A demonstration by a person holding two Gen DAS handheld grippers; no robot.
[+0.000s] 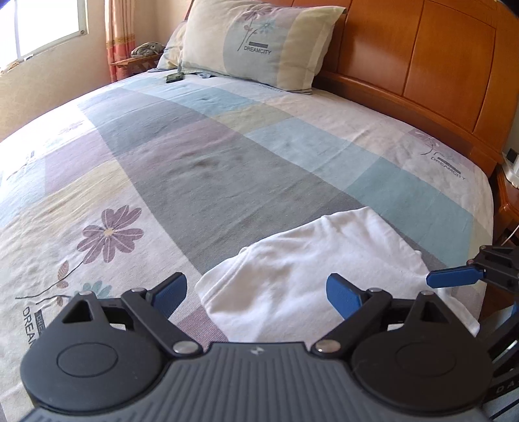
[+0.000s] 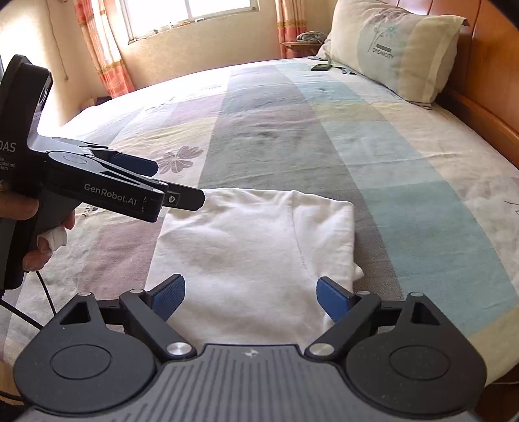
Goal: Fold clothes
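Observation:
A white garment (image 1: pixel 308 269) (image 2: pixel 256 246) lies folded into a rough rectangle on the patchwork bedsheet (image 1: pixel 194 181) (image 2: pixel 292 136), near the bed's front edge. My left gripper (image 1: pixel 258 292) hovers open over the garment's left part with nothing between its blue pads. In the right wrist view the left gripper (image 2: pixel 180 183) sits at the garment's far left corner, held by a hand (image 2: pixel 48 240). My right gripper (image 2: pixel 252 297) is open above the garment's near edge and holds nothing. One of its blue fingers (image 1: pixel 451 277) shows at the garment's right edge.
A pillow (image 1: pixel 259 42) (image 2: pixel 395 48) leans on the wooden headboard (image 1: pixel 438 65). A small dark device (image 1: pixel 174 77) (image 2: pixel 320 67) lies beside the pillow. A nightstand (image 1: pixel 509 201) stands to the right. A window (image 2: pixel 188 16) and curtains are on the far wall. A black cable (image 2: pixel 45 292) hangs below the hand.

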